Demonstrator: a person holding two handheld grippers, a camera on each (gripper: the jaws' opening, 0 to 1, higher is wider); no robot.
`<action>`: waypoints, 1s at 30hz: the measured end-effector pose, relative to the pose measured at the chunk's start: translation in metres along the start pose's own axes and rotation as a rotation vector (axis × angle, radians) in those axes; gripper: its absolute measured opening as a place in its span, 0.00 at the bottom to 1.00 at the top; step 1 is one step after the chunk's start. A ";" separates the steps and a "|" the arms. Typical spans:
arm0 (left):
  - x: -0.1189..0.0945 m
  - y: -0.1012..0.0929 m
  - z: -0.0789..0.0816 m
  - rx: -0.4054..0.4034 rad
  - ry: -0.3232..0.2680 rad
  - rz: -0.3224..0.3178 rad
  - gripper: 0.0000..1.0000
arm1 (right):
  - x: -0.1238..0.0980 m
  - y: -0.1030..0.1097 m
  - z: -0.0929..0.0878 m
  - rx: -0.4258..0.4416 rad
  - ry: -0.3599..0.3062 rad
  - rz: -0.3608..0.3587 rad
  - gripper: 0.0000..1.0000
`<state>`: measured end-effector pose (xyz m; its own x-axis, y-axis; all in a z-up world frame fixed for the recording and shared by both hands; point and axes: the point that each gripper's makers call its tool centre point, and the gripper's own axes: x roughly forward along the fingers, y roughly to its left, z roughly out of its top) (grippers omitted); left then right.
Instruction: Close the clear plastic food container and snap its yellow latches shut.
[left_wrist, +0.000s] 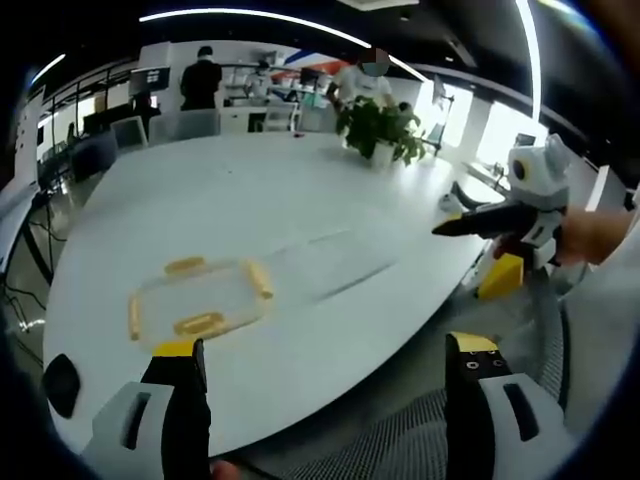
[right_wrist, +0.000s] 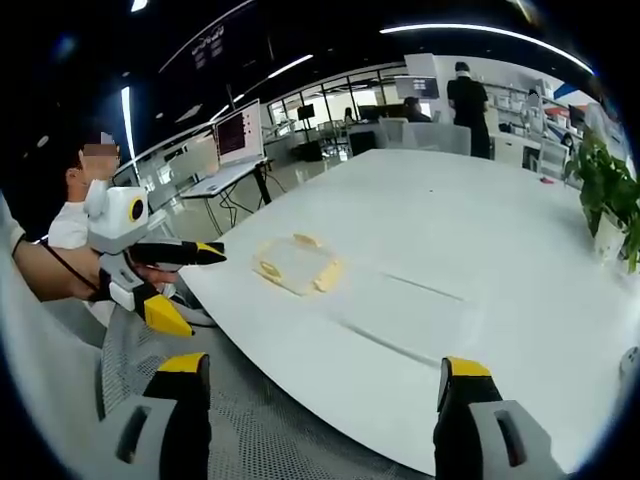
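A clear plastic piece with yellow latches (left_wrist: 200, 298) on its four sides lies flat on the white table (left_wrist: 250, 190), just ahead of my left jaw. Beside it, to the right, lies a second clear rectangular piece (left_wrist: 335, 262), faint against the table. My left gripper (left_wrist: 325, 352) is open, low over the table's near edge. The right gripper (left_wrist: 500, 222) comes in from the right, held off the table's edge. In the right gripper view the latched piece (right_wrist: 297, 265) and the faint clear piece (right_wrist: 405, 312) lie ahead; my right gripper (right_wrist: 322, 372) is open and the left gripper (right_wrist: 160, 255) hovers at the left.
A potted plant (left_wrist: 380, 130) (right_wrist: 610, 200) stands at the far side of the table. People stand by desks and screens (right_wrist: 240, 130) beyond it. A mesh chair seat (right_wrist: 250, 430) lies below the table's near edge (right_wrist: 330, 375).
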<state>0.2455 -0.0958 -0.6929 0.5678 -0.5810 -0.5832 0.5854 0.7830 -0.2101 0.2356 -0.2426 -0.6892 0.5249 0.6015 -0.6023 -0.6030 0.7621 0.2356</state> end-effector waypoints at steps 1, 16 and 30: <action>0.000 0.000 0.000 0.000 0.001 -0.001 0.98 | 0.000 0.000 -0.001 -0.002 0.003 -0.001 0.95; 0.000 0.000 0.000 0.004 -0.005 0.003 0.99 | -0.001 0.002 -0.001 -0.012 -0.001 0.007 0.94; -0.001 0.000 0.001 0.001 -0.010 -0.002 0.99 | -0.001 0.000 0.001 0.000 -0.005 0.006 0.93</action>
<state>0.2454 -0.0957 -0.6921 0.5724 -0.5846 -0.5749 0.5870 0.7817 -0.2105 0.2358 -0.2432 -0.6878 0.5244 0.6075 -0.5967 -0.6063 0.7584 0.2392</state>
